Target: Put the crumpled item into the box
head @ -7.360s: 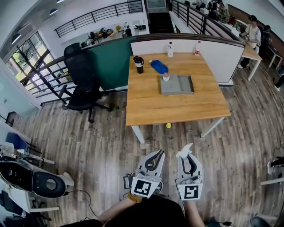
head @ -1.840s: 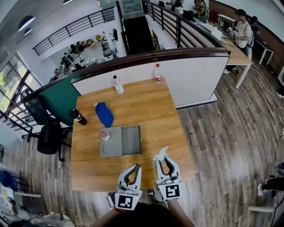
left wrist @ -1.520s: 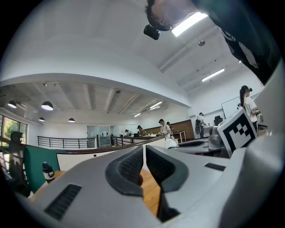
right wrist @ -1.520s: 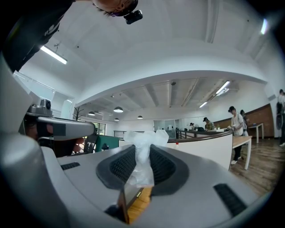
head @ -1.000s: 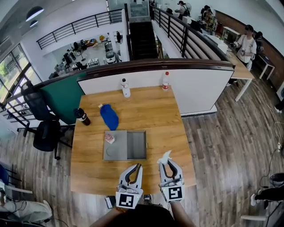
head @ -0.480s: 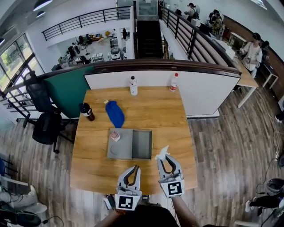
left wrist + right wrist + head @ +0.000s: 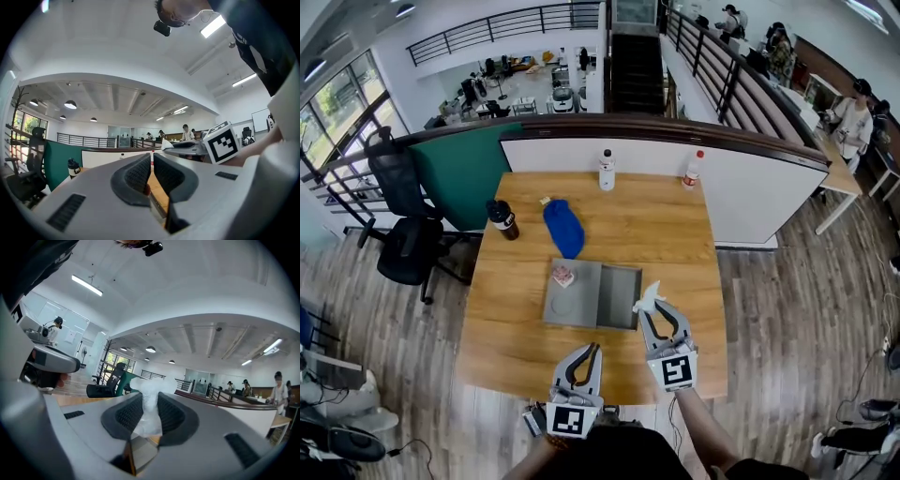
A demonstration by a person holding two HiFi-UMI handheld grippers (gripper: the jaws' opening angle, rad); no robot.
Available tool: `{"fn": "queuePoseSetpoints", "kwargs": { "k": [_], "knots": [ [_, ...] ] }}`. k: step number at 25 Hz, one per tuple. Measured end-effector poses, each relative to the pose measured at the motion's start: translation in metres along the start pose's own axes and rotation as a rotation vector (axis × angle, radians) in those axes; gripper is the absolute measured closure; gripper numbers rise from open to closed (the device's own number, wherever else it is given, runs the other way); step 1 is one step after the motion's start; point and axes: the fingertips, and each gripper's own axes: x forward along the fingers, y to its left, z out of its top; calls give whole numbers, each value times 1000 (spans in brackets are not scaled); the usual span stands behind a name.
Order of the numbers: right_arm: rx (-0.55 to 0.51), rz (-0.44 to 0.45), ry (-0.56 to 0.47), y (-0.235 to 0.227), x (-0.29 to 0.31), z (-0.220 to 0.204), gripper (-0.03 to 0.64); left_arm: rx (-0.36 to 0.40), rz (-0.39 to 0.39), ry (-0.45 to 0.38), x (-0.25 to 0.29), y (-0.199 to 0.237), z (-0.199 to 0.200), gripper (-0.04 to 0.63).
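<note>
My left gripper (image 7: 588,349) is closest to me, at the near edge of the wooden table (image 7: 675,234). Its jaws are almost together, with nothing in them. My right gripper (image 7: 652,307) is a bit farther out, over the table. Its jaws are pinched on the crumpled white item (image 7: 649,295), which sticks up past the tips, just beside the near right corner of the gray box (image 7: 619,298). A small pink thing (image 7: 563,276) sits in the box's far left corner. Past the box lies a blue pouch (image 7: 563,228), with a dark bottle (image 7: 502,219) to its left. Two clear bottles (image 7: 607,170) stand at the far edge.
</note>
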Motion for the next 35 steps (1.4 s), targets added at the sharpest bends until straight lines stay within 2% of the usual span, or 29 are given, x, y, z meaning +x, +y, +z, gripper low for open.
{"fn": "queuePoseSetpoints", "kwargs": {
  "k": [8,13,19,29,35],
  "knots": [
    [-32,44,-5,-1,41,-6,523,-36,52,61,-16,21,-5,558],
    [-85,50,19,-12,73,-11,523,-43,40,1,0,30,11,558],
    [-130,124,124,12,104,-57,523,11,28,-24,-3,38,12,558],
    [-147,210,258,54,142,-123,523,-27,61,-22,-12,63,2,558],
    [-158,219,343,59,153,-162,523,-39,79,-24,-14,79,-4,558]
  ]
}}
